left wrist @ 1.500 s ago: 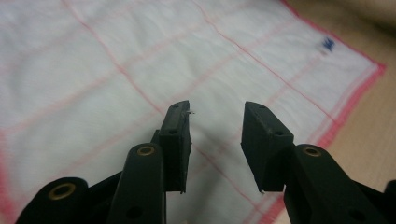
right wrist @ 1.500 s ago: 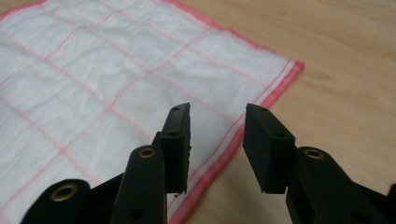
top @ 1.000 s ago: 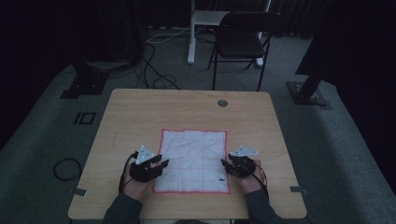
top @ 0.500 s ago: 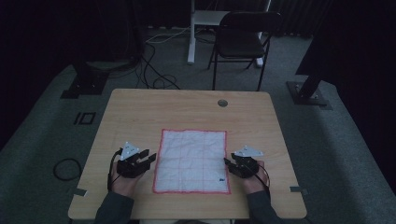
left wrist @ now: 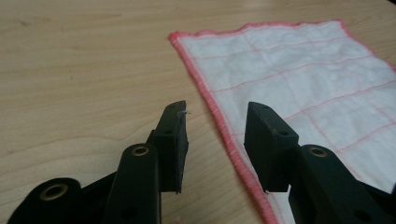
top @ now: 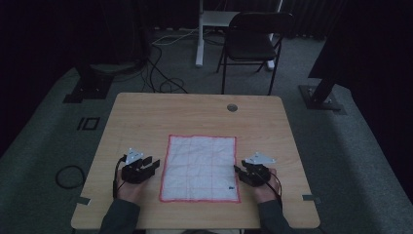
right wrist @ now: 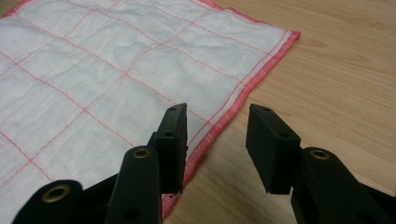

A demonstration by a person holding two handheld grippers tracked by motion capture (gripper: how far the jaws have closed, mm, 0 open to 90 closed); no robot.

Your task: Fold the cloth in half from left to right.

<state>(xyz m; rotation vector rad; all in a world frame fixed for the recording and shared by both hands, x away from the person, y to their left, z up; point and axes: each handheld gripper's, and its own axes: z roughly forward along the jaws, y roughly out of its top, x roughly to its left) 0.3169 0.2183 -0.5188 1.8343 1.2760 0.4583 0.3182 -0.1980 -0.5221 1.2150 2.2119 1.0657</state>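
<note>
A white cloth (top: 200,165) with a red grid and a pink-red hem lies flat on the wooden table (top: 146,117), near its front edge. My left gripper (top: 152,165) rests on the table just left of the cloth, pointing at its left hem. In the left gripper view the cloth (left wrist: 299,79) lies ahead, its hem running into the gap of that gripper (left wrist: 215,122), whose jaws stand open and empty. My right gripper (top: 237,171) sits at the cloth's right hem. In the right gripper view that gripper (right wrist: 215,122) is open, its jaws straddling the hem of the cloth (right wrist: 116,79).
A small round grommet (top: 232,107) sits in the table top at the back right. Behind the table stand a folding chair (top: 253,44) and a white stand (top: 207,24), with cables (top: 160,73) on the carpet. Bare wood surrounds the cloth.
My left gripper drew off the cloth's left edge to the bare table, then came back toward the hem. The right gripper shifted slightly right and stays at the right hem.
</note>
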